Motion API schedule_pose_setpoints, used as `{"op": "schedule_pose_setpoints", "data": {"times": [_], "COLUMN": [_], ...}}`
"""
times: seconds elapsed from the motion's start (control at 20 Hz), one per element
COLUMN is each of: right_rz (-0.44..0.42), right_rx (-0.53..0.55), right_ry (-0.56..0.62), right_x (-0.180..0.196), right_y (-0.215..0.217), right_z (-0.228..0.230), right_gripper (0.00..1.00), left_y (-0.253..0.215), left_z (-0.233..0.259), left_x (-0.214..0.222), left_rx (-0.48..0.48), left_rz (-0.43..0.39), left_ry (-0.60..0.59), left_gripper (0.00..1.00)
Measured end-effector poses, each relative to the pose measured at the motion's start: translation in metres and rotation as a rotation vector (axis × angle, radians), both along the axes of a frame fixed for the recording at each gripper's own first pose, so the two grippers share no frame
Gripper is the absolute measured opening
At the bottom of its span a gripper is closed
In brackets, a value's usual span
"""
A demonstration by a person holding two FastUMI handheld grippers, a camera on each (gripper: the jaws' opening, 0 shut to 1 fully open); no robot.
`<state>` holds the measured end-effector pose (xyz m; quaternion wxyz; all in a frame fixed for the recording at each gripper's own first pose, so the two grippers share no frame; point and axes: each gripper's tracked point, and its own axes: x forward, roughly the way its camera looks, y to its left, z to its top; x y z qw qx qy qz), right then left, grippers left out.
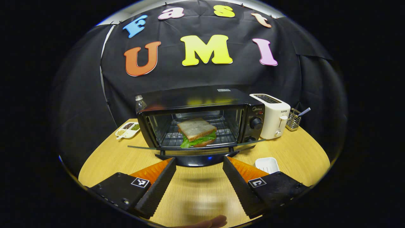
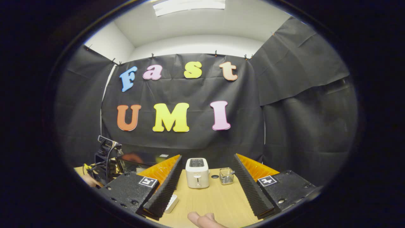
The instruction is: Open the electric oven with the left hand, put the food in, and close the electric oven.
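- Left tongs [image 1: 199, 177] spread wide, holding nothing, low over the wooden desk [image 1: 300, 152].
- Just ahead: black electric oven [image 1: 202, 122], glass door [image 1: 196, 146] dropped flat.
- On the rack inside: sandwich [image 1: 196, 133], pale bread on top, green lettuce spilling out.
- Right tongs [image 2: 207, 186] also wide apart, empty, facing a white toaster [image 2: 197, 173].

A round wooden table [image 1: 294, 155] carries an oven [image 1: 202, 126], toaster [image 1: 273, 115], wire basket [image 1: 293, 119], seed tray [image 1: 127, 129] — and a small white dish [image 1: 266, 164] near the front edge.
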<state>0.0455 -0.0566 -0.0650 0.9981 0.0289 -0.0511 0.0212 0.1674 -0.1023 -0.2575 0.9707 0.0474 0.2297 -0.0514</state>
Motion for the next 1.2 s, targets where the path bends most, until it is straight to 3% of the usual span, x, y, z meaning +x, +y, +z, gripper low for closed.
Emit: {"op": "schedule_pose_setpoints", "data": {"times": [0.2, 0.35, 0.4, 0.55, 0.6, 0.85, 0.9, 0.95, 1.0, 1.05, 1.2], "right_rz": [-0.028, -0.033, -0.039, -0.039, -0.038, -0.037, -0.036, -0.035, -0.036, -0.038, -0.024], "right_rx": [0.003, 0.004, 0.002, 0.003, 0.005, -0.006, -0.007, -0.008, -0.006, -0.001, 0.004], "right_ry": [0.011, 0.013, 0.012, 0.015, 0.016, 0.013, 0.012, 0.01, 0.007, 0.002, -0.006], "right_x": [-0.006, -0.013, -0.015, -0.023, -0.025, -0.041, -0.044, -0.049, -0.053, -0.057, -0.069], "right_y": [-0.012, -0.014, -0.016, -0.013, -0.012, -0.005, -0.003, 0.0, 0.001, 0.002, 0.009], "right_z": [-0.004, -0.003, -0.003, -0.001, -0.001, 0.003, 0.005, 0.006, 0.007, 0.008, 0.009], "right_gripper": [1.0, 1.0, 0.89, 0.89, 1.0, 1.0, 0.89, 0.89, 1.0, 1.0, 1.0], "left_y": [-0.001, -0.001, -0.002, -0.002, 0.001, 0.01, 0.012, 0.014, 0.016, 0.018, 0.025], "left_z": [0.016, 0.024, 0.029, 0.048, 0.056, 0.103, 0.116, 0.127, 0.14, 0.152, 0.184], "left_x": [0.025, 0.02, 0.015, -0.007, -0.015, -0.051, -0.06, -0.069, -0.079, -0.09, -0.127], "left_rx": [-0.002, -0.018, -0.027, -0.037, -0.035, -0.031, -0.035, -0.039, -0.041, -0.045, -0.059], "left_rz": [0.003, 0.012, 0.005, -0.008, -0.007, -0.003, -0.002, 0.003, 0.008, 0.011, 0.026], "left_ry": [-0.051, -0.049, -0.061, -0.093, -0.105, -0.193, -0.217, -0.242, -0.271, -0.298, -0.383], "left_gripper": [0.97, 0.98, 0.98, 0.98, 0.97, 0.97, 0.97, 0.97, 0.97, 1.0, 0.97]}}
